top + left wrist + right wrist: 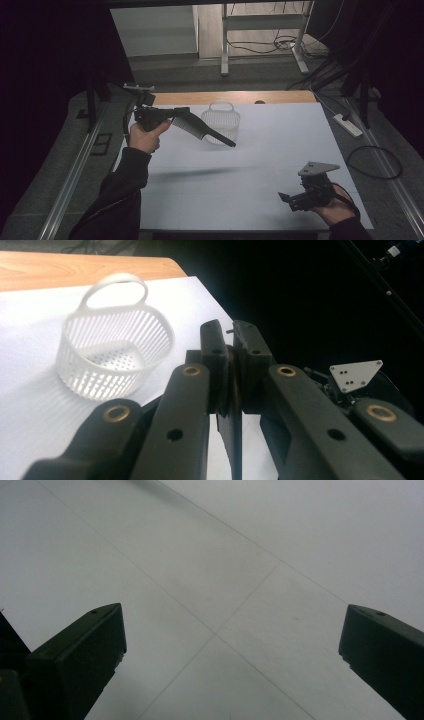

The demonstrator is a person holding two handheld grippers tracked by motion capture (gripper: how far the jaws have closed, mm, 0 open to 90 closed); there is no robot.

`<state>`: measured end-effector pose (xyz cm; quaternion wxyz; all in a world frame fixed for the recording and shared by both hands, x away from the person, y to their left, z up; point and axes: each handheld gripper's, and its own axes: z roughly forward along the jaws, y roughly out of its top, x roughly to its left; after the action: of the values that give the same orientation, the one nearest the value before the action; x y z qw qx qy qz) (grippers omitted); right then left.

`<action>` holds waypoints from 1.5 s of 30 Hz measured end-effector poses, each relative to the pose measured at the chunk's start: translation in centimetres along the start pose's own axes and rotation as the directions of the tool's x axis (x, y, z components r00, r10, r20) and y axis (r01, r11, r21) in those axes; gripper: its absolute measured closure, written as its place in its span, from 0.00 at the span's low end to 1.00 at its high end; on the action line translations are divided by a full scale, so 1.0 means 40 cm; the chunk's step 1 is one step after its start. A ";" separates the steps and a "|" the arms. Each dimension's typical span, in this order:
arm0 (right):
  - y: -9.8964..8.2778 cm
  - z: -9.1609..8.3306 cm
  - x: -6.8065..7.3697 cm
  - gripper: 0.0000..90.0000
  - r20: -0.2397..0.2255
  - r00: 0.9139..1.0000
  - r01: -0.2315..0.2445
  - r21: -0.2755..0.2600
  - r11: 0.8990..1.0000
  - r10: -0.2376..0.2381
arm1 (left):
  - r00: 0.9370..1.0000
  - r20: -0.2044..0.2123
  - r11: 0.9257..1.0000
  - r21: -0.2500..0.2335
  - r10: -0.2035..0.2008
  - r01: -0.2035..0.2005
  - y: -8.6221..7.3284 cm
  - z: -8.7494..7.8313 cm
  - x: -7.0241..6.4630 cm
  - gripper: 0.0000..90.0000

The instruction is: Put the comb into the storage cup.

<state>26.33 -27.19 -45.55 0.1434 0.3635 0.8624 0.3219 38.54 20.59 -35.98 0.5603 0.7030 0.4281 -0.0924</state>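
A black comb (202,130) with a long handle is held in the air above the table, slanting down to the right in front of a white slotted basket (220,123). My left gripper (181,112) is shut on the comb's toothed end. In the left gripper view the jaws (230,335) press together on the thin black comb (231,432), with the empty basket (112,355) standing to their left. My right gripper (286,198) hovers low near the table's front right, open. In the right gripper view its jaws (232,630) stand wide apart over bare white tabletop with nothing between them.
The white table (280,145) has a wooden strip (235,97) along its far edge. A power strip (347,125) and a looped cable (375,162) lie on the floor to the right. Metal frame legs (225,45) stand beyond the table.
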 end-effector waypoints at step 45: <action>-0.081 -0.105 -0.023 0.00 0.111 0.979 -0.171 -0.003 0.985 0.170 | 0.987 -0.161 0.999 -0.054 -0.016 0.007 0.117 0.020 0.060 0.93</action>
<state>23.21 -31.43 -44.52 0.1617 0.4539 0.8197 0.3098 43.63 21.06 -34.42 0.5415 0.6907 0.4785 -0.0270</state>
